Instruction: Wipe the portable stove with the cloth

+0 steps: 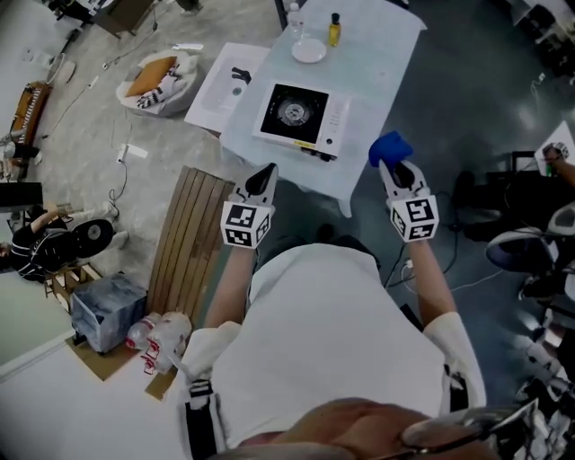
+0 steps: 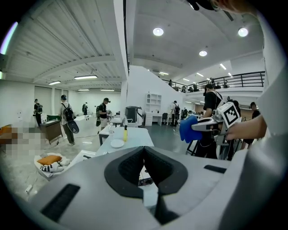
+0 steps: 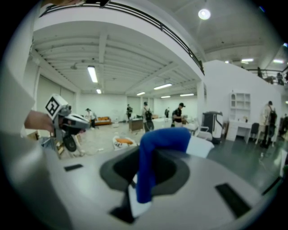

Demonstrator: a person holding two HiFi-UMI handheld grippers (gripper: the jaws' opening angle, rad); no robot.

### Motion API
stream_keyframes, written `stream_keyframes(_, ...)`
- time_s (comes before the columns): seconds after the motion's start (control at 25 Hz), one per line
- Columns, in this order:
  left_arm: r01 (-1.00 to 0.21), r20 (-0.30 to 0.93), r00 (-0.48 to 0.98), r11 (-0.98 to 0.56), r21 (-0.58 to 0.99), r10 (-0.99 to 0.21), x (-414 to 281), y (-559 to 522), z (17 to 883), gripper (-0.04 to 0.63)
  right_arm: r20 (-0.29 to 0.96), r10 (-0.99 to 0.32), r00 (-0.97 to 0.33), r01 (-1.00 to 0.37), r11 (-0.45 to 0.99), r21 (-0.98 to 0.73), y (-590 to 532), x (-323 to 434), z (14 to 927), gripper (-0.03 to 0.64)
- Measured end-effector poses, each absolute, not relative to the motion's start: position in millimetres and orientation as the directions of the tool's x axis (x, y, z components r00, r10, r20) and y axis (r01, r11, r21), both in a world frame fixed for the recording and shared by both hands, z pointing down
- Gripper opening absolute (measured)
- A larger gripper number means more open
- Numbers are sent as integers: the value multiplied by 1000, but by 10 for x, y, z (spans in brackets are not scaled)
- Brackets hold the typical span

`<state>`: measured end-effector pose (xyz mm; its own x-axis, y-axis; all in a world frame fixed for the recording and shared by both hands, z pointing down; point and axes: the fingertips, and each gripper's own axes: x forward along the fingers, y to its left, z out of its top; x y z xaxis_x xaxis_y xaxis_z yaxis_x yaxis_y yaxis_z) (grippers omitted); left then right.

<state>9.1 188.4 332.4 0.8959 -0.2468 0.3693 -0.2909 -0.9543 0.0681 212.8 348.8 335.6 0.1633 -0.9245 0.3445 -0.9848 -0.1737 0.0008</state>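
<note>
The portable stove (image 1: 296, 115), white with a black burner top, sits on the white table (image 1: 377, 54) ahead of me. My right gripper (image 1: 395, 166) is held in the air off the table's near right corner, shut on the blue cloth (image 1: 389, 146). In the right gripper view the blue cloth (image 3: 155, 152) hangs pinched between the jaws. My left gripper (image 1: 263, 180) hovers at the table's near edge, just short of the stove, jaws shut with nothing in them. In the left gripper view its tips (image 2: 144, 150) meet, and the cloth (image 2: 188, 129) shows at the right.
A yellow bottle (image 1: 334, 30), a white plate (image 1: 309, 50) and a clear bottle (image 1: 294, 18) stand at the table's far end. Wooden slats (image 1: 189, 238) lie on the floor at the left, beside a basket (image 1: 157, 81) and a white sheet (image 1: 225, 85). People stand around the hall.
</note>
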Motion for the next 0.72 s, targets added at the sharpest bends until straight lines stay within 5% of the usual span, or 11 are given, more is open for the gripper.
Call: stream_keyframes(0.72,-158,429,898,-983,94,-103,763,1387,3659,32,431,-863,263,-960,-277,33,3063,2427,3777,81)
